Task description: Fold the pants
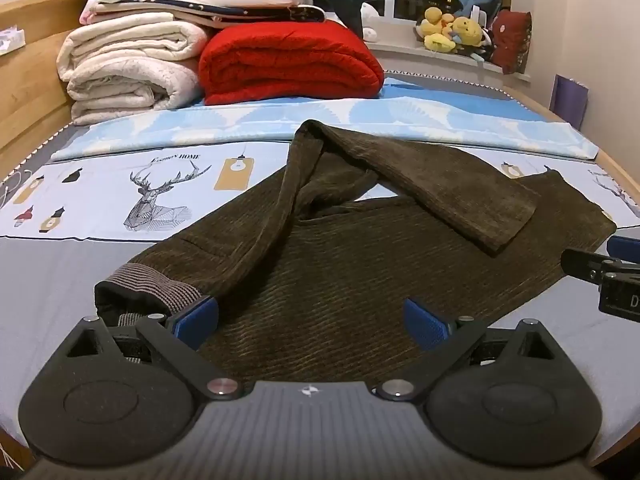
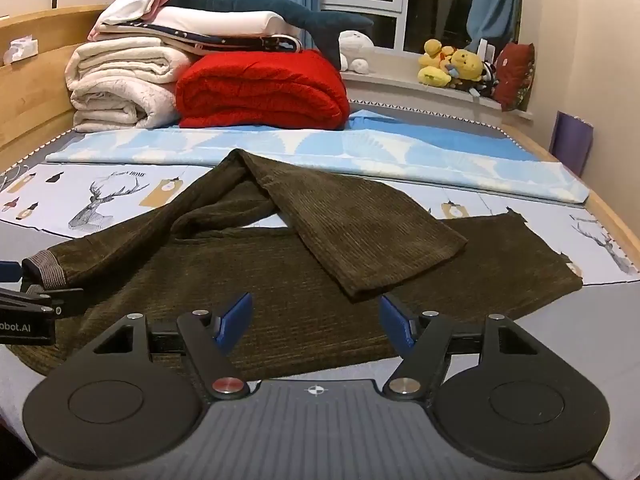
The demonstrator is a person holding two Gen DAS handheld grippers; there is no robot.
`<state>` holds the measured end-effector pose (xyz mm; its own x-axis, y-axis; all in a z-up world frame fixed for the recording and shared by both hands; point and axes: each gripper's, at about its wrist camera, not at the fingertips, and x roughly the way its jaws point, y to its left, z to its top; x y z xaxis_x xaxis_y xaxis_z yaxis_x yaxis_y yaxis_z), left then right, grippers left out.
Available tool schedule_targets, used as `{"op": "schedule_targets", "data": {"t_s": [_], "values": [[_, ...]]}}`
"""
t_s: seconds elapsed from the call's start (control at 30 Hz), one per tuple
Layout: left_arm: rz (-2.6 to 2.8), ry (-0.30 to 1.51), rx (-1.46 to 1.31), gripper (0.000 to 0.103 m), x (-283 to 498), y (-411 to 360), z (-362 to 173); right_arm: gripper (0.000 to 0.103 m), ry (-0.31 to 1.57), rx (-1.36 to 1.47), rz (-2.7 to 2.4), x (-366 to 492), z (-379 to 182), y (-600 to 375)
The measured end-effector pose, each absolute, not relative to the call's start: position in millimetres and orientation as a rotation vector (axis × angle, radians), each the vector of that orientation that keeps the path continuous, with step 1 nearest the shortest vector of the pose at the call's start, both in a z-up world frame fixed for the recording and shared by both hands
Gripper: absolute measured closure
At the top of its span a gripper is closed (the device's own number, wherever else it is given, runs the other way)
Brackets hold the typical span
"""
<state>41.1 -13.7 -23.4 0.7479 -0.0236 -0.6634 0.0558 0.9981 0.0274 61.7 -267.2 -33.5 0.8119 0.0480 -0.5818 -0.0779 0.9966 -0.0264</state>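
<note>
Dark brown corduroy pants (image 1: 340, 264) lie on the bed, one leg spread flat, the other folded back over it in a peak. The striped waistband (image 1: 160, 286) is at the near left. My left gripper (image 1: 312, 322) is open just above the near part of the pants, its left pad beside the waistband. My right gripper (image 2: 316, 320) is open over the pants (image 2: 280, 272), close to the hem of the folded-over leg (image 2: 384, 248). Each gripper shows at the edge of the other's view. Neither holds anything.
The bed sheet (image 1: 80, 208) has deer prints. A light blue cover (image 1: 240, 124), a red blanket (image 1: 292, 64) and cream folded blankets (image 1: 128, 68) lie at the far end. Plush toys (image 2: 452, 64) sit on the windowsill. A wooden bed frame (image 1: 28, 92) runs along the left.
</note>
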Motion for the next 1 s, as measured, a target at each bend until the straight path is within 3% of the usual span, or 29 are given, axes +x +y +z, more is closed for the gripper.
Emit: {"op": "schedule_targets", "data": {"t_s": [1.0], "values": [[-0.045,0.725,0.043,0.003,40.8,-14.6,-23.9,0.032,0.621,-0.043,0.074,61.3,-35.5,-261.9]]}}
